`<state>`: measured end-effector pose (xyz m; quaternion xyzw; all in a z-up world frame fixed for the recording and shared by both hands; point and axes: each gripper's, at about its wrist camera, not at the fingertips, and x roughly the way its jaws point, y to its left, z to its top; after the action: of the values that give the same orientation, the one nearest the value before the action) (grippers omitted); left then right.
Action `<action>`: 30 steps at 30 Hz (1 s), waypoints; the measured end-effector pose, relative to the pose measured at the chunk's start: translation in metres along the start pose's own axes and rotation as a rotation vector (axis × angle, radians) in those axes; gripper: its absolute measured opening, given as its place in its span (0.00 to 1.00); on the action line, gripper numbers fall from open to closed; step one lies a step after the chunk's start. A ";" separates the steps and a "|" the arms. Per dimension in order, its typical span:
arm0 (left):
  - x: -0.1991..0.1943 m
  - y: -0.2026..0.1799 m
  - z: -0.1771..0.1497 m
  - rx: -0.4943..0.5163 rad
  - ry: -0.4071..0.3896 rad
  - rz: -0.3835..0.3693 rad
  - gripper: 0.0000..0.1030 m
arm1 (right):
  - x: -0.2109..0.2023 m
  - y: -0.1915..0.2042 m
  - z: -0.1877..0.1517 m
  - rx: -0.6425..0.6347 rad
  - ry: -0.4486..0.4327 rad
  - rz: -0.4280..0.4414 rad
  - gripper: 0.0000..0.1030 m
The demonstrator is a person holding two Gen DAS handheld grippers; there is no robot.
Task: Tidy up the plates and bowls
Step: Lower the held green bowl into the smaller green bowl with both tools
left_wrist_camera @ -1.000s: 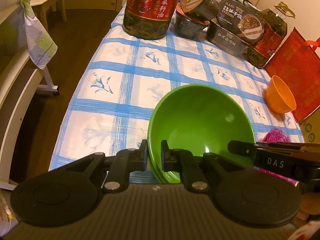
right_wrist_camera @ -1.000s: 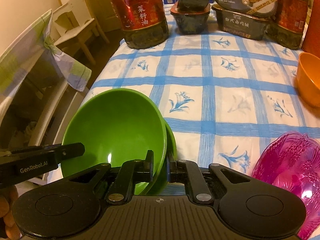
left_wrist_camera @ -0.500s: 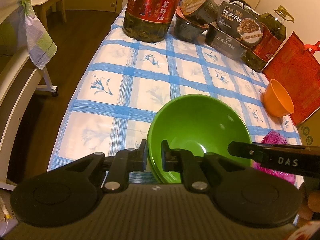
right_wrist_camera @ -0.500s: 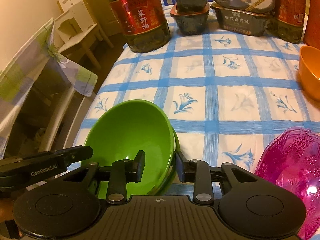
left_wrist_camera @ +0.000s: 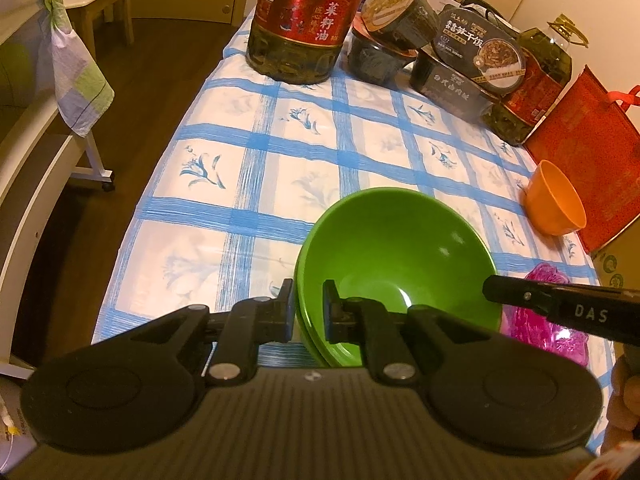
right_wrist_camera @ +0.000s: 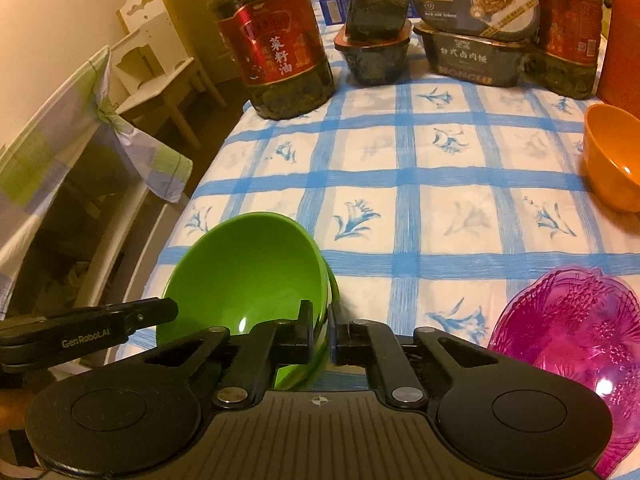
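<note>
Two grippers are pinching the nested green bowls [left_wrist_camera: 396,256] from opposite sides. The left gripper [left_wrist_camera: 307,307] is clamping its fingers almost shut on the stack's near-left rim, while the right gripper [right_wrist_camera: 320,330] — its jaws having just been closing — is gripping the right-hand rim, one finger inside the bowl and one outside. Judging by this, the stacking step is under way, with the green pair sitting near the front edge of the blue-checked surface [right_wrist_camera: 440,184]. Next, I judge, the hands will need to let go and reach for another dish — the pink glass bowl [right_wrist_camera: 572,328] just to the right, or the orange bowl [right_wrist_camera: 612,168] further back. Oil bottles [right_wrist_camera: 276,40] and boxed meals [right_wrist_camera: 476,24] are crowding the far edge.
</note>
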<state>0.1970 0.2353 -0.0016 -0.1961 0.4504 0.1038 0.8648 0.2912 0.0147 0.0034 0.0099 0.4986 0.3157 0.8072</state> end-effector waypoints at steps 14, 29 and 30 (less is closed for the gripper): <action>0.003 -0.002 0.007 0.006 -0.009 0.000 0.10 | 0.004 -0.001 0.005 -0.011 0.003 -0.009 0.06; 0.020 -0.009 0.031 0.055 0.002 0.010 0.10 | 0.023 -0.007 0.026 -0.021 -0.006 0.011 0.05; 0.022 -0.009 0.030 0.056 0.007 0.013 0.10 | 0.023 -0.007 0.026 -0.028 -0.003 0.012 0.05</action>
<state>0.2351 0.2407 -0.0019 -0.1693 0.4573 0.0959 0.8678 0.3227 0.0292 -0.0043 0.0021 0.4928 0.3274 0.8062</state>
